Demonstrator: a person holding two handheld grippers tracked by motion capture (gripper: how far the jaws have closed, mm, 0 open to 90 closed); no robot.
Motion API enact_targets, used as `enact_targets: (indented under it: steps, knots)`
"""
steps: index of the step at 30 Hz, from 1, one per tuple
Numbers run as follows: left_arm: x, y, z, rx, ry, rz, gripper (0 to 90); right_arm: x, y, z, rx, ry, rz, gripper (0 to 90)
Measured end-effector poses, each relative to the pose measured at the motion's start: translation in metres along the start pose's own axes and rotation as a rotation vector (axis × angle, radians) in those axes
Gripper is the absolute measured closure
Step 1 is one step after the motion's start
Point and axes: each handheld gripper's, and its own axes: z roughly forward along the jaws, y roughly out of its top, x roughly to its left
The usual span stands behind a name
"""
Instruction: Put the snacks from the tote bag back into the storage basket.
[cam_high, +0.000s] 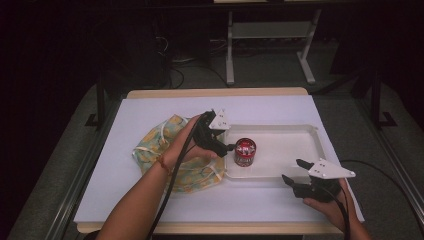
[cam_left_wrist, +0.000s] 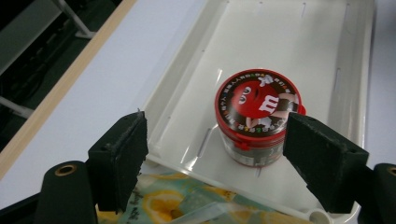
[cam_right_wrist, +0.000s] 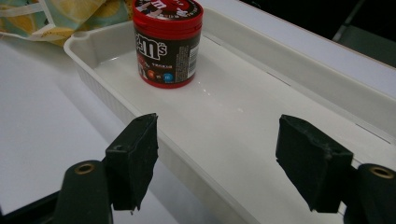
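A red-lidded M&M's can (cam_high: 245, 151) (cam_left_wrist: 257, 116) (cam_right_wrist: 167, 42) stands upright at the left end of a white tray (cam_high: 295, 142) (cam_left_wrist: 280, 42) (cam_right_wrist: 261, 116). My left gripper (cam_high: 227, 146) (cam_left_wrist: 217, 122) hovers at the tray's left rim, open and empty. The can sits just past its jaws, close to the right one. My right gripper (cam_high: 291, 170) (cam_right_wrist: 217, 122) is open and empty at the tray's front edge, right of the can and pointing at the bare tray floor. A yellow and teal patterned cloth bag (cam_high: 160, 145) (cam_left_wrist: 187, 205) (cam_right_wrist: 51, 16) lies left of the tray, under my left hand.
A white mat (cam_high: 150, 200) covers the tabletop, with a wooden edge (cam_high: 215, 92) at the far side. Beyond the table stands a white desk frame (cam_high: 230, 55) on a dark floor. Black cables trail from both grippers toward the near edge.
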Motion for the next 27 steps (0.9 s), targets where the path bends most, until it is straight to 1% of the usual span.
enact_targets:
  steps: [8,13,17,22,27]
  knots:
    - [0.004,-0.007,-0.007,0.012,0.015,-0.004,21.9,0.001,0.000,0.000,0.001,0.000,0.000,29.0]
    - [0.005,-0.011,-0.010,0.012,0.023,-0.009,21.9,0.001,0.000,0.001,0.003,0.000,-0.004,29.0]
    - [0.006,-0.013,-0.013,0.005,0.021,-0.012,21.9,0.001,0.000,0.001,0.002,-0.001,-0.004,29.0]
    - [0.008,-0.017,-0.017,0.011,0.030,-0.016,21.9,0.001,0.000,0.001,0.002,0.000,-0.002,29.0]
    - [0.009,-0.020,-0.020,0.016,0.039,-0.011,21.9,0.001,0.001,0.001,0.001,0.001,-0.005,29.0]
